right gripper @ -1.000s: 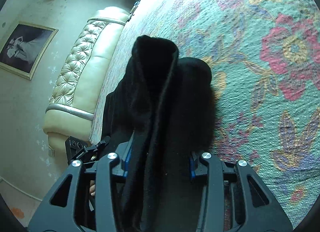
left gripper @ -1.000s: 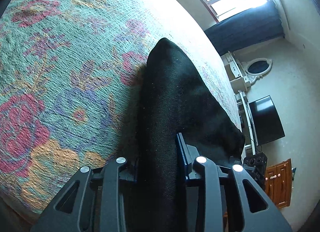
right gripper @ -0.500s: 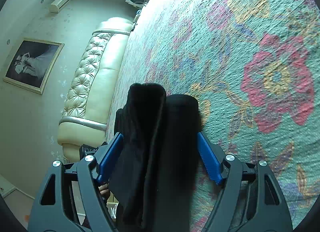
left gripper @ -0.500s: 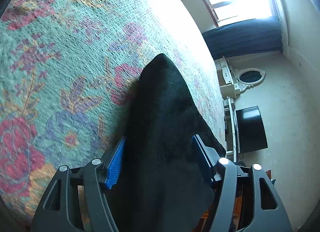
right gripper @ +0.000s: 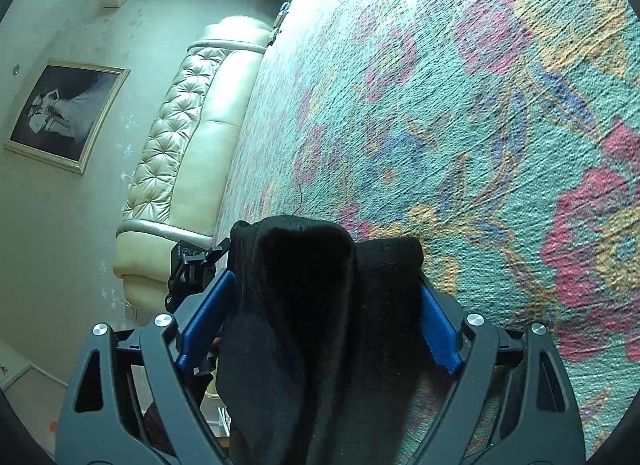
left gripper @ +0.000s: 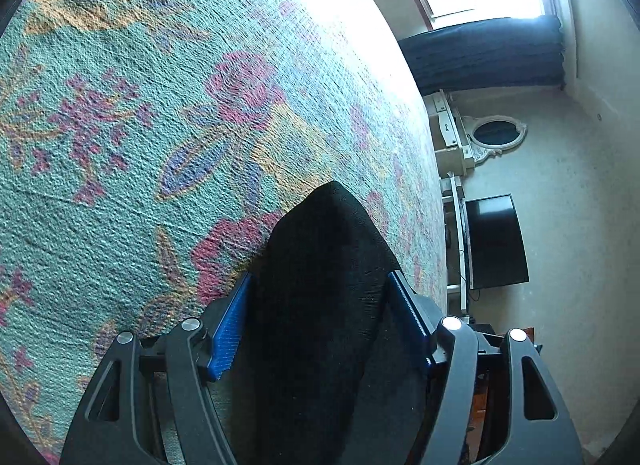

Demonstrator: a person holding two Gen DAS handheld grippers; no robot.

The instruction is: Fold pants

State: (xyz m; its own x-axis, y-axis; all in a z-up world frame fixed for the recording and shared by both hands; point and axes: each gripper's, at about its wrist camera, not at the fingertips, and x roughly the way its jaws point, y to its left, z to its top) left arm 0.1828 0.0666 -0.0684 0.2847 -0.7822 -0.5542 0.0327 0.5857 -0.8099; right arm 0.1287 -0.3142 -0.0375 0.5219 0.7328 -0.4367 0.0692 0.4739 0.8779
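The black pants (left gripper: pixel 328 233) lie folded on the floral bedspread (left gripper: pixel 160 105), one pointed end reaching just past my left gripper (left gripper: pixel 320 277). Its jaws are opening; the cloth lies loose between the blue pads (left gripper: pixel 230 325). In the right wrist view the other end of the pants (right gripper: pixel 304 257) is a thick stack of layers on the bedspread (right gripper: pixel 480 125). My right gripper (right gripper: pixel 326 275) straddles it, jaws opening, and its blue pads (right gripper: pixel 438 329) stand at the sides of the cloth without squeezing it.
The bed's far edge runs past a dark curtain (left gripper: pixel 480 57), an oval mirror (left gripper: pixel 494 133) and a television (left gripper: pixel 496 241). A cream tufted headboard (right gripper: pixel 188 137) and a framed picture (right gripper: pixel 64 113) are on the right gripper's left side.
Both pairs of jaws went from closed on the pants to wide apart. Both grippers drew back along the cloth, so less of it reaches past the fingers.
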